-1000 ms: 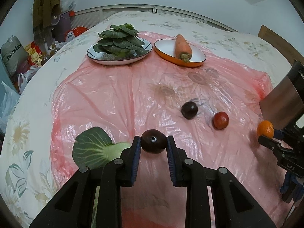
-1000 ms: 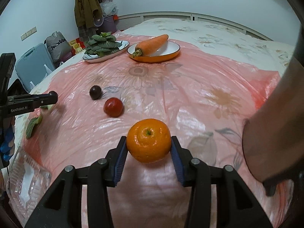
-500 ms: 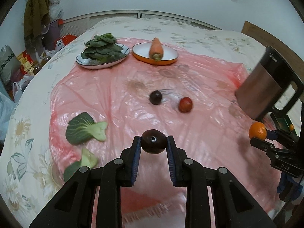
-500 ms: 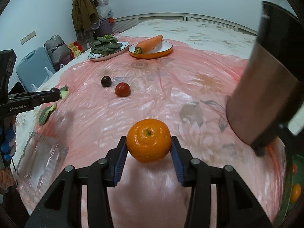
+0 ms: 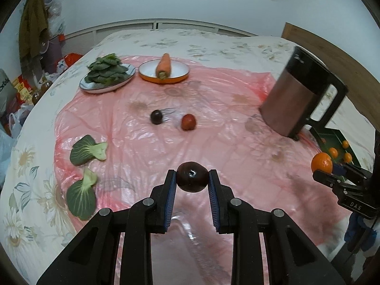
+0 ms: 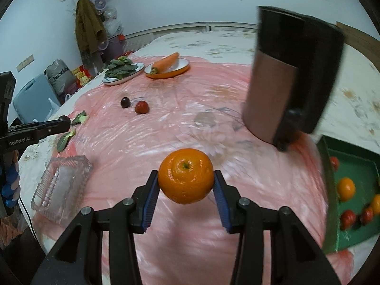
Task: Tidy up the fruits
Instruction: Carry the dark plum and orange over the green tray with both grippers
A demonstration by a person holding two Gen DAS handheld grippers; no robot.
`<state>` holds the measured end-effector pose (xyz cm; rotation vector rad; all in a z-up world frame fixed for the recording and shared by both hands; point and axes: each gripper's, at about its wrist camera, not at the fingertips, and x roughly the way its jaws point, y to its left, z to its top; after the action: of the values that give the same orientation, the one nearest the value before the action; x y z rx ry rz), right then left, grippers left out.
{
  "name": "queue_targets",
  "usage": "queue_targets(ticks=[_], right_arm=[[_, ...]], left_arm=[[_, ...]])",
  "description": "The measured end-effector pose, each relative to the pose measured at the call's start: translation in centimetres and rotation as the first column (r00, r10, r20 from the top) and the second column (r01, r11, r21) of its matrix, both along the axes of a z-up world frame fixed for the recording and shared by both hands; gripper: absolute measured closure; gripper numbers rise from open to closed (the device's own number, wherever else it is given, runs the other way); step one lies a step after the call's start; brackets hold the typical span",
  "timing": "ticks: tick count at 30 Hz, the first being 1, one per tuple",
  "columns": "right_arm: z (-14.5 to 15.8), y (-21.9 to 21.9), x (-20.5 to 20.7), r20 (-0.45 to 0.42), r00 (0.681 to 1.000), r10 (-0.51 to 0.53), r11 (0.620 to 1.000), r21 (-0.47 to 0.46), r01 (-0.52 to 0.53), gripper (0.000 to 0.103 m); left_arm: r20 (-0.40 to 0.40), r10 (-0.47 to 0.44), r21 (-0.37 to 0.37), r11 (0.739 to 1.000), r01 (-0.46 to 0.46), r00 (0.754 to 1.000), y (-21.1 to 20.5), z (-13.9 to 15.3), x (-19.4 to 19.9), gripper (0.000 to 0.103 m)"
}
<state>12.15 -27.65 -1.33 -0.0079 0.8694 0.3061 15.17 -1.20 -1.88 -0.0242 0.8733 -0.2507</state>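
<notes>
My left gripper [image 5: 192, 178] is shut on a dark purple plum [image 5: 192, 177] and holds it above the pink plastic sheet [image 5: 142, 142]. My right gripper [image 6: 185, 177] is shut on an orange [image 6: 185, 175], also held above the sheet; it shows at the right of the left wrist view [image 5: 321, 162]. A second dark plum [image 5: 156, 116] and a red tomato [image 5: 188, 122] lie mid-sheet. A green tray [image 6: 356, 166] at the right holds several oranges and tomatoes.
A brown and black kettle [image 5: 299, 95] stands at the right beside the tray. A plate of spinach [image 5: 106, 73] and an orange bowl with a carrot [image 5: 163, 70] sit at the back. Bok choy pieces [image 5: 87, 152] lie left. A clear glass dish [image 6: 61, 185] sits near the front edge.
Both grippers have pulled back and up with their fruit. The kettle, the green tray and the glass dish have come into view. The loose plum and tomato have not moved.
</notes>
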Motion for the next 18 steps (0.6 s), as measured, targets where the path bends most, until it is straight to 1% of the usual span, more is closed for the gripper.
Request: queue_targets(ticks=[6, 11, 15, 18], right_arm=[[0.4, -4.0, -2.4, 0.006, 0.997, -0.076, 0.997, 0.003, 0.076, 0.047], [0.4, -8.3, -3.9, 0.007, 0.986, -0.164, 0.986, 0.012, 0.164, 0.047], [0.4, -11.8, -4.4, 0.009, 0.973, -0.232, 0.973, 0.015, 0.232, 0.047], [0.4, -14.6, -4.9, 0.016, 0.959, -0.281, 0.959, 0.021, 0.281, 0.047]], left_arm=[[0.009, -0.059, 0.002, 0.998, 0.059, 0.998, -3.6, 0.8, -1.4, 0.080], [0.003, -0.120, 0.002, 0.993, 0.120, 0.993, -7.4, 1.1, -2.1, 0.080], [-0.003, -0.186, 0.003, 0.983, 0.186, 0.983, -11.3, 1.1, -2.2, 0.080], [-0.007, -0.247, 0.002, 0.969, 0.247, 0.969, -14.8, 1.1, -2.2, 0.080]])
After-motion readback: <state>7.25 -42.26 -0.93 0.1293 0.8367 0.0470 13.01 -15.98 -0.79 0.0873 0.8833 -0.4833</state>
